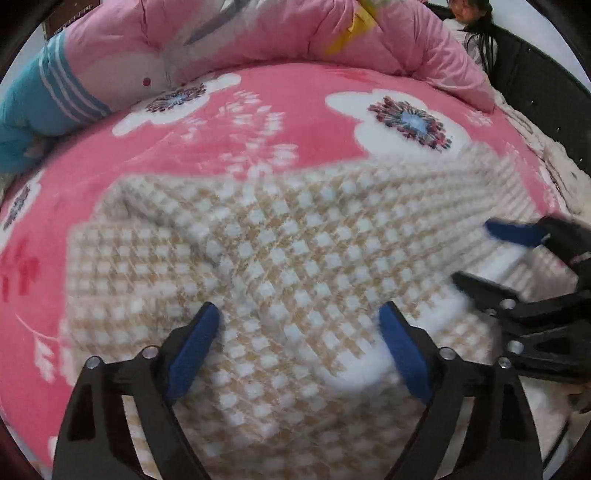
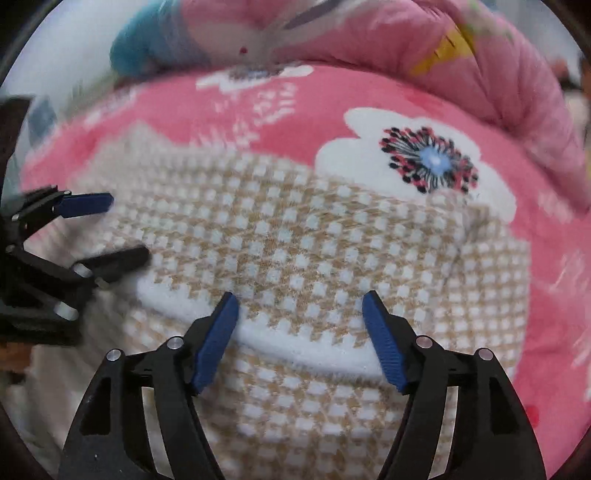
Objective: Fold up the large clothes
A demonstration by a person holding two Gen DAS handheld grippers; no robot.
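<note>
A beige-and-white checked garment (image 1: 280, 258) lies spread on a pink flowered blanket (image 1: 258, 122). It has a white hem band (image 2: 295, 347). My left gripper (image 1: 299, 314) is open above the garment, its jaws wide apart, holding nothing. My right gripper (image 2: 299, 299) is open too, hovering over the white band. Each gripper shows in the other's view: the right one (image 1: 476, 251) at the right edge, the left one (image 2: 125, 225) at the left edge. The garment also fills the right wrist view (image 2: 295, 240).
A rolled pink quilt (image 1: 295, 33) with a blue part (image 1: 37, 107) lies along the far edge of the bed. A person (image 1: 469, 22) sits at the far right. A dark bed frame (image 1: 546, 92) runs along the right.
</note>
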